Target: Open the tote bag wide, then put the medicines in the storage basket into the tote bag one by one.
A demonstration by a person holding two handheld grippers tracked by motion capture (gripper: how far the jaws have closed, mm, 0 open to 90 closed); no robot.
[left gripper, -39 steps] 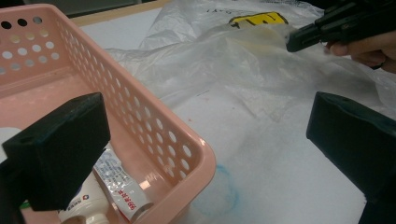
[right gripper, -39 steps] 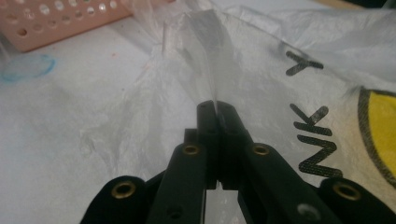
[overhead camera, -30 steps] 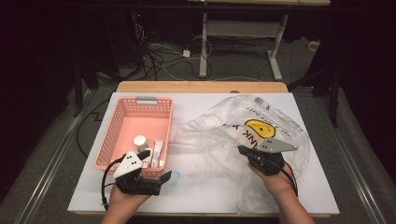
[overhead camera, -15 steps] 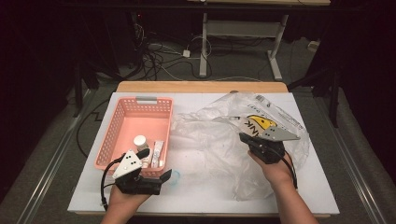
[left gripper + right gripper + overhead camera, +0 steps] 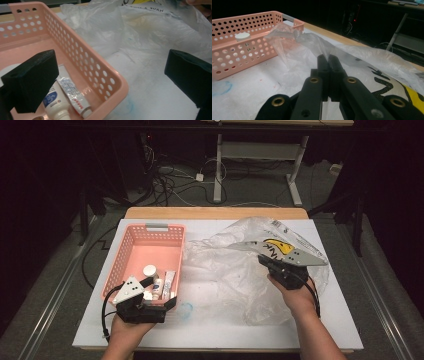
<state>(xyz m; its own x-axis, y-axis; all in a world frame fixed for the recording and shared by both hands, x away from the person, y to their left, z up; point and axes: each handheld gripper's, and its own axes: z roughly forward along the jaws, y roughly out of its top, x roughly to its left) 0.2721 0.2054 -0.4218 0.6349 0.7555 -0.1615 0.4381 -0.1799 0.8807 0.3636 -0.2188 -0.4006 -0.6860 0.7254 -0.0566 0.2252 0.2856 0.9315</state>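
Two grippers are busy here: the right gripper (image 5: 265, 261) has its jaws clamped together on a fold of the clear plastic bag (image 5: 240, 270), lifting it off the table's right half, presumably to open it. The left gripper (image 5: 157, 301), jaws wide apart, straddles the near right corner of the pink basket (image 5: 131, 255), probably steadying it. Inside lie a tube (image 5: 72, 96) and a white-capped bottle (image 5: 149, 270). The white table (image 5: 210, 330) carries faint blue stains; cables sprawl on the dark floor beyond.
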